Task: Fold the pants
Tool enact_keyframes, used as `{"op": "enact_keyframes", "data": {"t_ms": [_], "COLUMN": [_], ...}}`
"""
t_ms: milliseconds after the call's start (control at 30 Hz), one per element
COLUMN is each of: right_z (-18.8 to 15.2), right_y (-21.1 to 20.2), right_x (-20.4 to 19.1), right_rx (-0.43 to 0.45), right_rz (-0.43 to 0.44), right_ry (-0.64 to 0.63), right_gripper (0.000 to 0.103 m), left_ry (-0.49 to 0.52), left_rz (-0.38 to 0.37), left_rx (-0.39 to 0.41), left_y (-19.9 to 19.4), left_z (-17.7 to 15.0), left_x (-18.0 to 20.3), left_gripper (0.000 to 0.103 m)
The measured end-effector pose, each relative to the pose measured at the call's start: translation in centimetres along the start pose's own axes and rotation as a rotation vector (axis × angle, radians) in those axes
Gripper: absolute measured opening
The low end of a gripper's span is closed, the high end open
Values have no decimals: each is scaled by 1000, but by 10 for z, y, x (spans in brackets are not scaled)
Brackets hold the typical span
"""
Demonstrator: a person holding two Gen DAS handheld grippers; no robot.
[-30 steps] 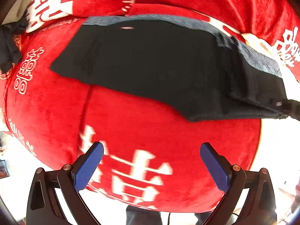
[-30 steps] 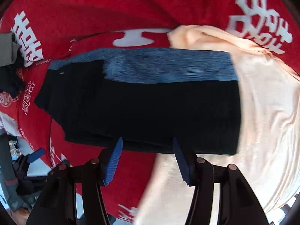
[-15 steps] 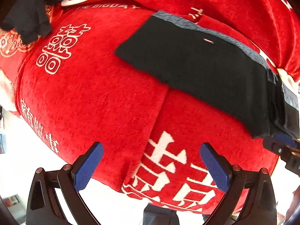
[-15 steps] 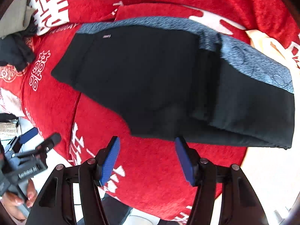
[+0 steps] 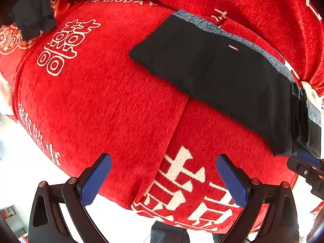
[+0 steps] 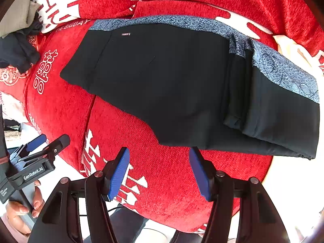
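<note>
red blanket with white characters, dark crumpled garment

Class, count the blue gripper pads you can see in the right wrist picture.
3: two on the right gripper at bottom centre, one on the left gripper at the left edge; its second pad is hidden.

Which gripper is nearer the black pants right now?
Right. The right gripper, open, hovers just short of the black pants near edge; the left gripper, open, sits over bare red cloth, farther off.
</note>
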State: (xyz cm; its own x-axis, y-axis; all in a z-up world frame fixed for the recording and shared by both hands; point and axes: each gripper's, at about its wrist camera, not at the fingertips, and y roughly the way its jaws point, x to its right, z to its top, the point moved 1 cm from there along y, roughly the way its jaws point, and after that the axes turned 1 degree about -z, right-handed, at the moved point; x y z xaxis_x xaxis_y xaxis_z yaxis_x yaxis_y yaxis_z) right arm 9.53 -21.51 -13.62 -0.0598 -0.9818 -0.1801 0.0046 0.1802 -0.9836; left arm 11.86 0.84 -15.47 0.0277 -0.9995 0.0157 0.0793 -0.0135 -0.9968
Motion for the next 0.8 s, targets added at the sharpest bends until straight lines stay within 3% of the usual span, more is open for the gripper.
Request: {"op": "enact_keyframes", "data": {"t_ms": [600, 700, 800], "right_z": [5, 3, 1], "right_y": [-3, 1, 4], "right_x": [-27, -29, -28], "right_rx": [14, 4, -6], "right_rz": [18, 21, 19], "right_ry": [-44, -44, -38], "right_gripper": [65, 65, 65], "left_ry": [-90, -124, -183], "left_rz": [-45, -73, -147], "left_rx": [-2, -4, 21], "left_y": [10, 15, 18], "left_z": [25, 30, 36], "left_x": [-33, -40, -55], "left_gripper": [103, 103, 103]}}
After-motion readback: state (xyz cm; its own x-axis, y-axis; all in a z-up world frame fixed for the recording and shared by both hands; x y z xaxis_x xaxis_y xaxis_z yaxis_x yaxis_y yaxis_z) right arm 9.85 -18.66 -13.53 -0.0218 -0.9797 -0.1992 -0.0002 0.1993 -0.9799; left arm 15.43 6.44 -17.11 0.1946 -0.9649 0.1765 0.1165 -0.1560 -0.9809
